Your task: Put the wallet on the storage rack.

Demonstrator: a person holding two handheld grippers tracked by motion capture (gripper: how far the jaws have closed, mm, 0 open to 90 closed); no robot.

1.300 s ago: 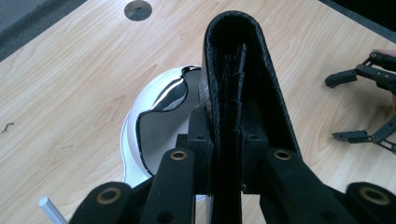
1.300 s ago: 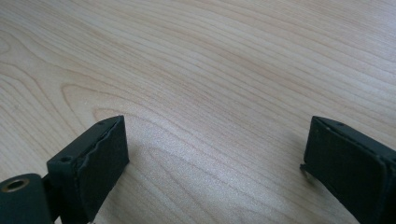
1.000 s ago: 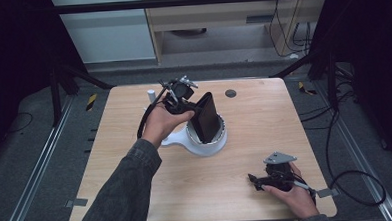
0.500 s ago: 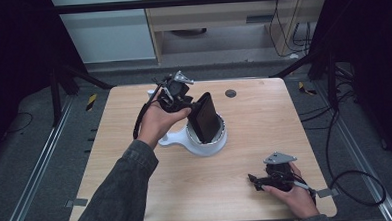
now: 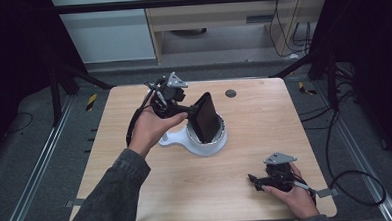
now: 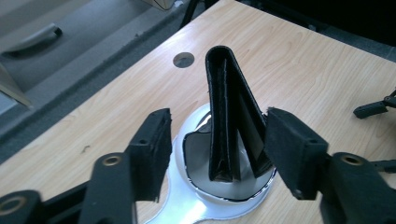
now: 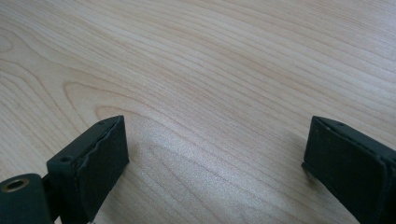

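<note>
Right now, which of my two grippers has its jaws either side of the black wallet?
The left gripper: its open jaws flank the black wallet standing in the white bowl. The right gripper rests apart on the table.

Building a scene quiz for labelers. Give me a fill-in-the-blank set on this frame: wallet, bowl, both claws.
1. The black wallet stands on end inside the white ____.
2. The left claw has its jaws ____, one on each side of the wallet.
3. The right claw rests on the wooden ____, holding nothing.
4. The wallet's folded spine points ____.

Missing words: bowl; open; table; up
</note>
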